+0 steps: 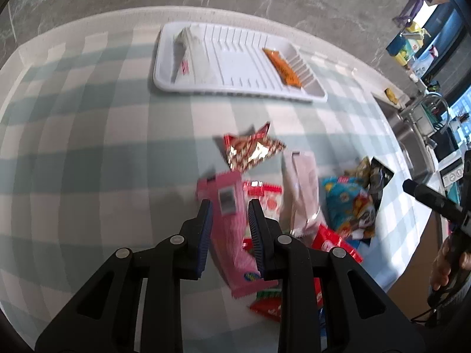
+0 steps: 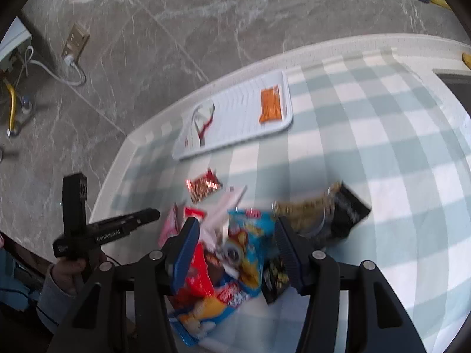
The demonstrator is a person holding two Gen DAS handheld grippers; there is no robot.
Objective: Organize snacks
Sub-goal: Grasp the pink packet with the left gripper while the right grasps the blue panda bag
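A pile of snack packets lies on the checked tablecloth. In the left wrist view my left gripper (image 1: 229,209) straddles a pink packet (image 1: 232,229), jaws apart on either side of it; I cannot tell if they touch it. Beside it lie a red foil packet (image 1: 250,147), a pale pink bag (image 1: 300,194) and a blue bag (image 1: 347,203). In the right wrist view my right gripper (image 2: 235,226) is open over the blue bag (image 2: 250,247), with a black packet (image 2: 344,214) to its right. A white tray (image 1: 235,85) holds a white bag (image 1: 191,56) and an orange packet (image 1: 282,67).
The tray shows in the right wrist view (image 2: 287,100) near the table's far edge. A sink (image 1: 412,135) sits right of the table. Grey marble floor (image 2: 176,29) lies beyond the table edge. A wall socket with cable (image 2: 73,44) is on the floor.
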